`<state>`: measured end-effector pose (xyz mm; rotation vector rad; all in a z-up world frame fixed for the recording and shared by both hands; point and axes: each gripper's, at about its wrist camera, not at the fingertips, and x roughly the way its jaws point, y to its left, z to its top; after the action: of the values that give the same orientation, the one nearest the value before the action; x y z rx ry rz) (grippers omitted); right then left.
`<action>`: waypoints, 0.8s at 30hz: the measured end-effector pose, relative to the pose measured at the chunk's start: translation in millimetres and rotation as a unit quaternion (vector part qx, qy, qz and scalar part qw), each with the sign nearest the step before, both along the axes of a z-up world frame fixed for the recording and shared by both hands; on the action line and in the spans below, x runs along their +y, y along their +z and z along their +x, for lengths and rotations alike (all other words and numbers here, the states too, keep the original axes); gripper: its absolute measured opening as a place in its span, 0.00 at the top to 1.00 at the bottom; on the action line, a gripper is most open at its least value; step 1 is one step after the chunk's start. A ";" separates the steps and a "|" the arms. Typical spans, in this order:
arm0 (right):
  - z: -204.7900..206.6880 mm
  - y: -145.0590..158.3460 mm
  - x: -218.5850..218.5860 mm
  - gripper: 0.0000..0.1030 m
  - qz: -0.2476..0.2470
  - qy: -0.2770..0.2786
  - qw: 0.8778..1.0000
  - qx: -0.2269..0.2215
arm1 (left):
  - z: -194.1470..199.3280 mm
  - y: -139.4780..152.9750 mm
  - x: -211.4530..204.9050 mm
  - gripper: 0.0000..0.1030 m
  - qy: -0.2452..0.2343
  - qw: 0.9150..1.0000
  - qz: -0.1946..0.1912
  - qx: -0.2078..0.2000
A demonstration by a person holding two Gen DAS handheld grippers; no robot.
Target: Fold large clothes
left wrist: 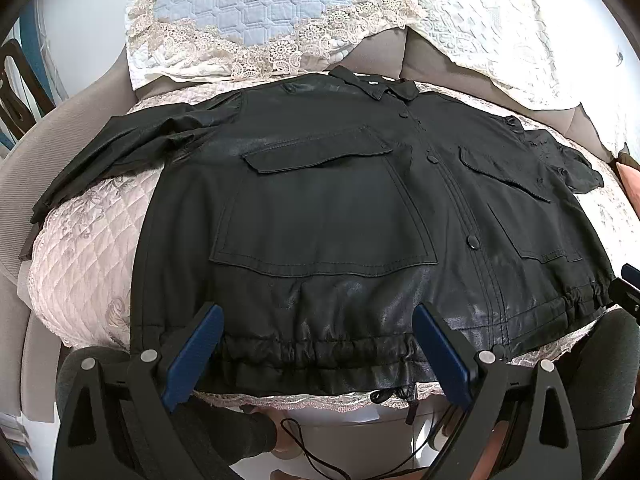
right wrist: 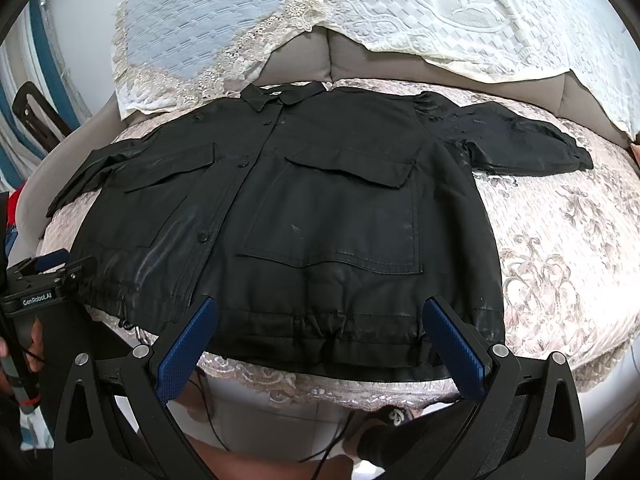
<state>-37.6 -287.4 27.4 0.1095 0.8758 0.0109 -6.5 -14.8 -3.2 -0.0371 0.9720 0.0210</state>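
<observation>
- Left gripper (left wrist: 316, 324), right gripper (right wrist: 320, 320): both spread wide, nothing held, poised over the jacket hem.
- Black jacket (left wrist: 328, 208) laid flat, front up, buttoned, sleeves out, on pink quilted cover (left wrist: 84, 256).
- Beyond jacket collar: lace-edged blue cushion (left wrist: 256, 4), grey sofa back (right wrist: 308, 56).

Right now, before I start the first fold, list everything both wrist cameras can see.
jacket: one, black, spread flat face up, buttoned, sleeves out to both sides, on the quilted cover
chest pockets: two, black, flapped, either side of the button line
quilted cover: one, pale pink, lace-edged, under the jacket
sofa: one, grey-beige, beneath the cover
throws: two, pale blue with lace and cream, over the backrest
left gripper: one, black, blue pads, jaws wide apart above the hem
right gripper: one, same, jaws wide apart above the hem
</observation>
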 end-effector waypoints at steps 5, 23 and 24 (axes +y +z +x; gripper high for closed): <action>1.0 0.3 3.4 0.01 -0.002 0.001 1.000 -0.001 | 0.4 -0.3 -1.5 0.06 0.000 1.000 -0.001 0.001; 4.2 0.3 7.6 0.01 -0.005 0.008 1.000 0.000 | -0.7 -4.8 0.8 0.06 0.003 1.000 -0.009 0.003; 4.1 0.6 7.8 0.01 -0.005 0.008 1.000 0.000 | -0.7 -4.8 0.7 0.06 0.003 1.000 -0.008 0.003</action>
<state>-33.5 -279.6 27.9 0.0921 0.8771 0.0219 -7.2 -14.1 -8.0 -0.0550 0.9772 0.0187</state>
